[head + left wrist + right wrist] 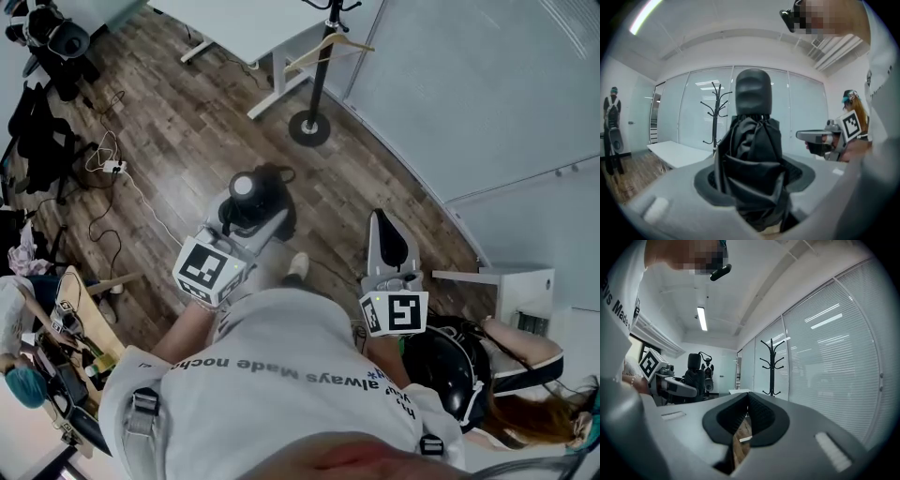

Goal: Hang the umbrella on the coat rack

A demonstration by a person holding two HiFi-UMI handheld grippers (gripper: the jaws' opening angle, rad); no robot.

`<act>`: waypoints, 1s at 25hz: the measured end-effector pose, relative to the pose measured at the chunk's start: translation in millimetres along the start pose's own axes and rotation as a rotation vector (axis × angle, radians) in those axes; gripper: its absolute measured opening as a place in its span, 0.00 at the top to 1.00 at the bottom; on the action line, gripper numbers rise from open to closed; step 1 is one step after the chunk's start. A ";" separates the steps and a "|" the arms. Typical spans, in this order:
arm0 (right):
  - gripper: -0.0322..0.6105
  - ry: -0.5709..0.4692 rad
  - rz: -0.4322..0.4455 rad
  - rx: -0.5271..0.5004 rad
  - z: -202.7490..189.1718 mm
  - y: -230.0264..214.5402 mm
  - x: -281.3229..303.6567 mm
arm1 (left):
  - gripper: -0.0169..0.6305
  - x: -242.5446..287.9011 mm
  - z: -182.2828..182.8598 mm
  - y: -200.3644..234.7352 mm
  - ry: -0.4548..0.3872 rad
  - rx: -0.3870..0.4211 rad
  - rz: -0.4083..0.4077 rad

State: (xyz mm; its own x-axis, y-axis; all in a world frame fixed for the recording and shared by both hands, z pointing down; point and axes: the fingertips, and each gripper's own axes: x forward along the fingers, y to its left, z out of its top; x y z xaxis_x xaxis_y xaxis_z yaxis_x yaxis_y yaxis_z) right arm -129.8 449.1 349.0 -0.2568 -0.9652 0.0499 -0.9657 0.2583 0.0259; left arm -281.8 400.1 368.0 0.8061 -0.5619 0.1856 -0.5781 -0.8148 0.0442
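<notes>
Two grippers show, one in each hand, and each has one of the two marker cubes (208, 267) on it. The left gripper (255, 223) has its fingers closed round the one umbrella (752, 140). The umbrella is black and folded, and it stands up between the jaws with its round cap on top. It is on the near side of the coat rack and well apart from it. The right gripper (749, 395) holds nothing, and its two jaw tips meet. One pale shoe (298, 265) pokes out between the grippers. From the shoe to the rack runs a strip of bare wood floor (206, 131), wide enough to walk along. There is one coat rack (319, 75), a black pole on a round foot, with one wooden hanger (330, 44) on it. In the head view the glass wall (469, 94) runs just to the right of the rack, and its bottom edge shuts in the floor on that side. One white table (244, 23) stands just to the left of the rack, with its leg near the round foot. A bunch of cables (112, 169) lies on the floor well to the left of the rack. Two other people show, one person (506, 361) low by the wall on the near side of the rack, and a second person (23, 375) at the far left edge
</notes>
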 end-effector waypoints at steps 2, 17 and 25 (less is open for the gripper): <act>0.95 -0.003 -0.002 -0.005 2.1 -22.3 13.8 | 0.57 24.0 6.4 5.5 -0.006 -0.001 -0.001; 0.95 0.022 -0.008 0.013 -12.0 -103.3 109.8 | 0.57 137.6 18.4 69.9 -0.001 -0.026 -0.004; 0.95 0.017 -0.017 -0.001 -6.0 -147.6 225.1 | 0.57 221.8 41.5 158.2 -0.026 -0.027 -0.026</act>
State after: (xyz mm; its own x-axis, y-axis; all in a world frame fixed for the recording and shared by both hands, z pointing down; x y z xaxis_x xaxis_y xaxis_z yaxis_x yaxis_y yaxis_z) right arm -44.8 193.9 362.3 -0.2394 -0.9687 0.0661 -0.9700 0.2416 0.0279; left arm -189.3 140.6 375.5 0.8239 -0.5442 0.1583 -0.5596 -0.8253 0.0753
